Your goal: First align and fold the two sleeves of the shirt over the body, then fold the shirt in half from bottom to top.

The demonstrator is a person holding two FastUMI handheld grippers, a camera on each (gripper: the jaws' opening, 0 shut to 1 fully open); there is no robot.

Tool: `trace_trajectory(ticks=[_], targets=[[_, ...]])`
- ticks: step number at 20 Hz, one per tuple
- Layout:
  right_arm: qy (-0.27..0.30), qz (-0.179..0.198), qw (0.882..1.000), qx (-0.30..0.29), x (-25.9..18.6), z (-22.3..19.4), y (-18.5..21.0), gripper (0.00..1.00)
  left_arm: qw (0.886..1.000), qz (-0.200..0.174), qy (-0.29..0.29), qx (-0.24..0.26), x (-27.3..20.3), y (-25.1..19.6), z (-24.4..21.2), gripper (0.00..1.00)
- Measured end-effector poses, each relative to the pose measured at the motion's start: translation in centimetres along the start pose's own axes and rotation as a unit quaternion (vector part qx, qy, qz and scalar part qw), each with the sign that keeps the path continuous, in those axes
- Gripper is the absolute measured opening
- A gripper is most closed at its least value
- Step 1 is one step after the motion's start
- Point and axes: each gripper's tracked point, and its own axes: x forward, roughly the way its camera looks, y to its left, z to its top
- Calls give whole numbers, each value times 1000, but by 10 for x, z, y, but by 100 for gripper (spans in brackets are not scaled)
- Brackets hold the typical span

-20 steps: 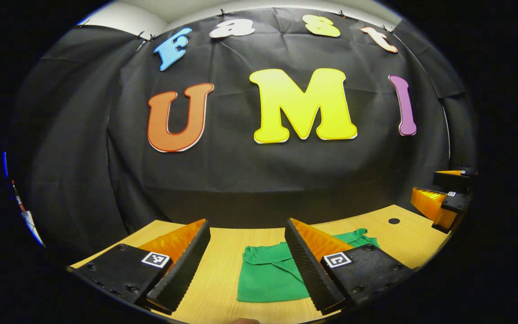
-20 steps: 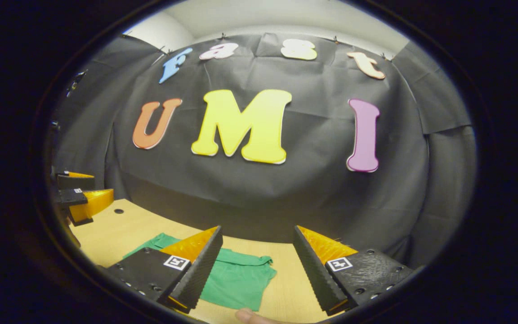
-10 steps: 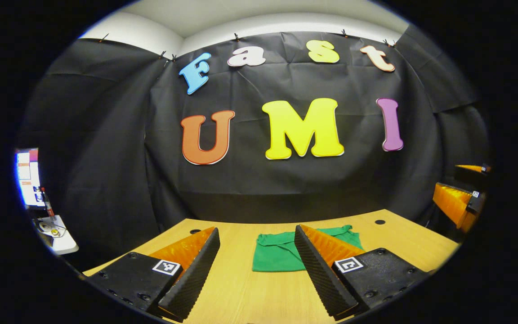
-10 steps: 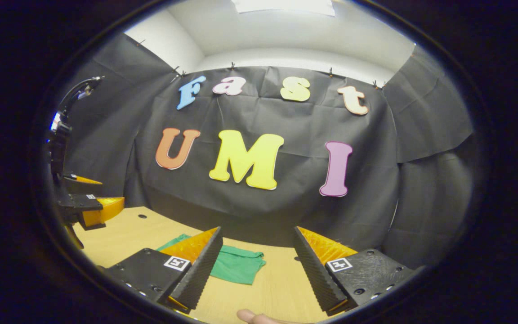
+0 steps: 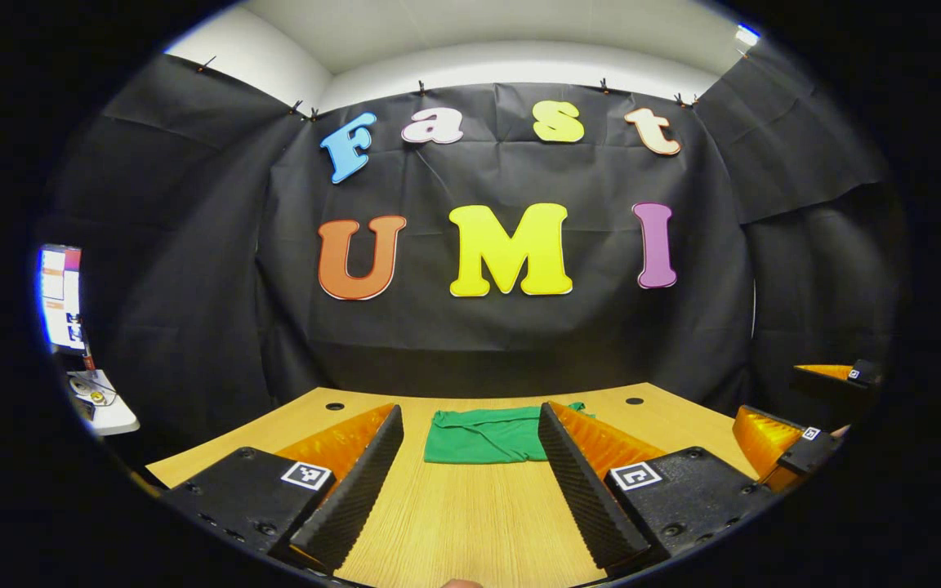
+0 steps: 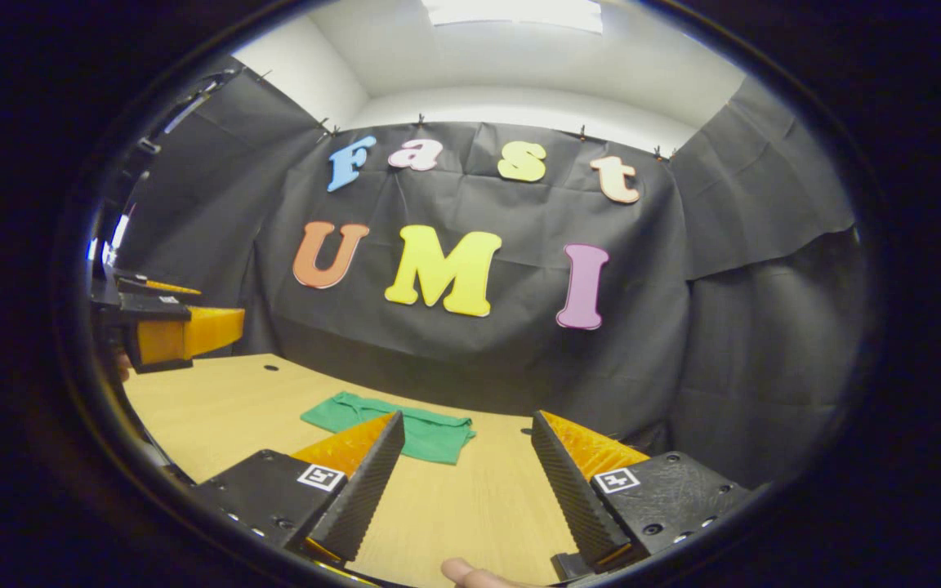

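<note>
Both grippers drawn back, folded green shirt [image 5: 485,435] farther ahead of spread, empty fingers [image 5: 356,490], on table [image 5: 470,523].

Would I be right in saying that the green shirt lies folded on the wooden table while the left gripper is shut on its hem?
Not quite: the left gripper is open and clear of the green shirt, as the left gripper view shows. The shirt does lie folded on the wooden table.

Both views look low across the table [image 5: 470,523] at the folded shirt [image 5: 483,435] from well back.
</note>
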Motion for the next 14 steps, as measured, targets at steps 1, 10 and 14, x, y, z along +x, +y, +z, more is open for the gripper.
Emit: trace_trajectory(ticks=[1,10,14], targets=[[9,-4,1000,-3,1,-8,0,95,1000,0,4,-6,3,1,-8,100],[34,-25,999,17,6,-19,-5,95,1000,-3,24,-4,5,4,-25,100],[36,-12,999,7,4,-17,6,95,1000,-10,21,-1,4,-3,-23,100]])
